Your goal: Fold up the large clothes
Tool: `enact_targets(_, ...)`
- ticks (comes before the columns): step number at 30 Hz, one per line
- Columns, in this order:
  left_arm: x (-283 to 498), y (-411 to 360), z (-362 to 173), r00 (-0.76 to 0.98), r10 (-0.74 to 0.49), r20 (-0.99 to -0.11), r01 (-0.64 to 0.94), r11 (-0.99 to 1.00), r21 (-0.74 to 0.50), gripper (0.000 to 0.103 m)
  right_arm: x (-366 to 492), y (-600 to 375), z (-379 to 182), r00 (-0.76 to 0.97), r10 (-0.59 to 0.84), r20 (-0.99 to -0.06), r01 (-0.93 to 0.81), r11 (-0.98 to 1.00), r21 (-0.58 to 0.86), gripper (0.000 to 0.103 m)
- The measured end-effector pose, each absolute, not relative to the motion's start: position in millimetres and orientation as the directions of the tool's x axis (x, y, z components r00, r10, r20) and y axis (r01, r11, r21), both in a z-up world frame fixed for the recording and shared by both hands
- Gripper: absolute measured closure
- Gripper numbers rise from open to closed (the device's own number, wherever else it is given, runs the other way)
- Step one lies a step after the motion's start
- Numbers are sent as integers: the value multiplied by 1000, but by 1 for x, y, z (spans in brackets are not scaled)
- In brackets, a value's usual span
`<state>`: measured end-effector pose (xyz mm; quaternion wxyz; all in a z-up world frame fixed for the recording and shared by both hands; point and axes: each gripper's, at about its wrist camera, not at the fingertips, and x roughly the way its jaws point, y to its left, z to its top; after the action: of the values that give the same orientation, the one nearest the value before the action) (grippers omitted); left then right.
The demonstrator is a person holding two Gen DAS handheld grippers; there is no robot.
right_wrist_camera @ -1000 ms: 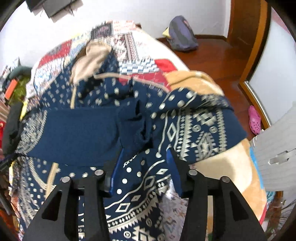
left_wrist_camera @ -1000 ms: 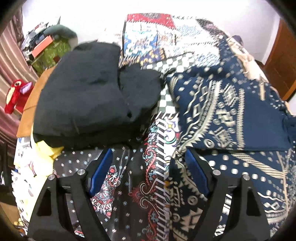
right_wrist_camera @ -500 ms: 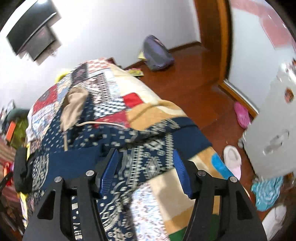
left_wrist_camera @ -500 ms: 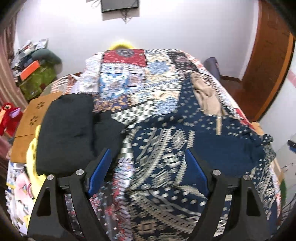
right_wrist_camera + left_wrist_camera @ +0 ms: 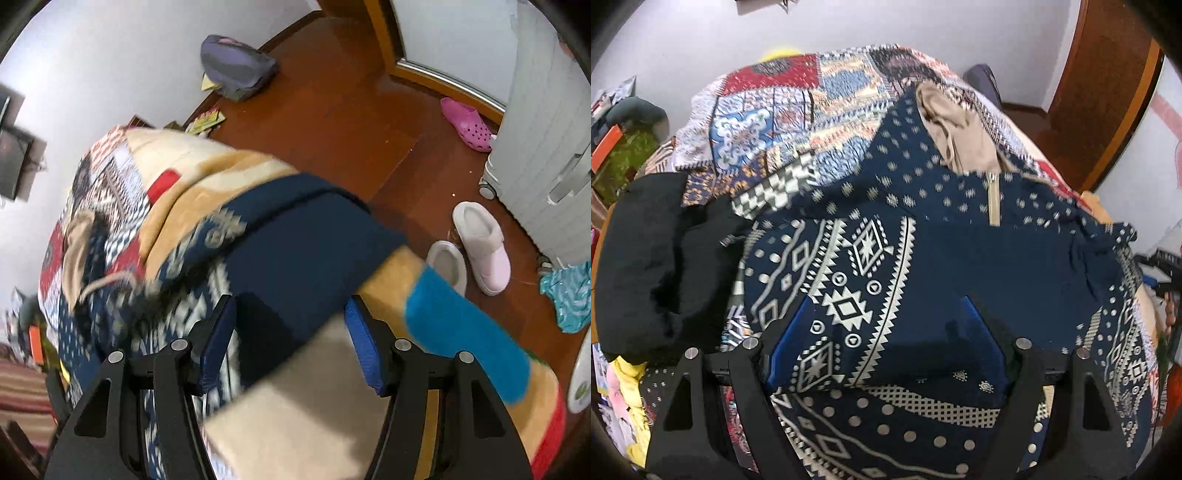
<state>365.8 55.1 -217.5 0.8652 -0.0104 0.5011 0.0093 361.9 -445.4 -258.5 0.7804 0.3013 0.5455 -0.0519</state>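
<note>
The navy garment (image 5: pixel 960 258) is spread flat on the bed (image 5: pixel 798 110) for folding. The left hand-held gripper (image 5: pixel 886 343) is held open above it. The right hand-held gripper (image 5: pixel 291 339), just opened wider, is poised empty over its plain edge (image 5: pixel 314 240), presumably for grasping.

The right gripper (image 5: pixel 291 332) fills the bottom of the frame, its two blue-padded fingers (image 5: pixel 364 343) standing apart with nothing clamped; its jaws have just been opening. Between and above them lies the plain dark end of a navy patterned garment (image 5: pixel 310 236), spread over a patchwork blanket (image 5: pixel 184 162) on a bed that runs toward the upper left. A tan lining (image 5: pixel 75 251) shows at the left. On the brown wooden floor (image 5: pixel 351 110), a grey backpack (image 5: pixel 236 66) sits at the top, a pink clog (image 5: pixel 467 123) at the upper right, and pale slippers (image 5: pixel 480 247) at the right.
</note>
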Motion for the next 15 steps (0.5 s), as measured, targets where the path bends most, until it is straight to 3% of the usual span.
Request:
enact_targets(5, 372, 54, -238, 465, 23, -885, -38, 999, 6, 22, 385, -459, -277, 431, 209, -878, 486, 766, 421, 46)
enact_targets(6, 372, 55, -241, 458, 25, -888, -43, 999, 7, 22, 388, -461, -279, 437, 200, -877, 503, 754, 423, 50)
enact_targets(8, 373, 56, -247, 446, 29, -894, -52, 999, 6, 22, 392, -462, -278, 438, 167, -883, 525, 751, 402, 70)
enact_targets(9, 373, 57, -249, 442, 29, -897, -56, 998, 4, 22, 394, -461, -276, 437, 151, -887, 528, 755, 388, 86)
enact_targets(10, 373, 58, -251, 438, 28, -898, -59, 998, 2, 22, 395, -461, -274, 435, 141, -889, 530, 758, 380, 95)
enact_targets(15, 368, 61, -246, 447, 36, -894, -64, 998, 8, 22, 386, -447, -228, 482, 56, -874, 454, 837, 304, 97)
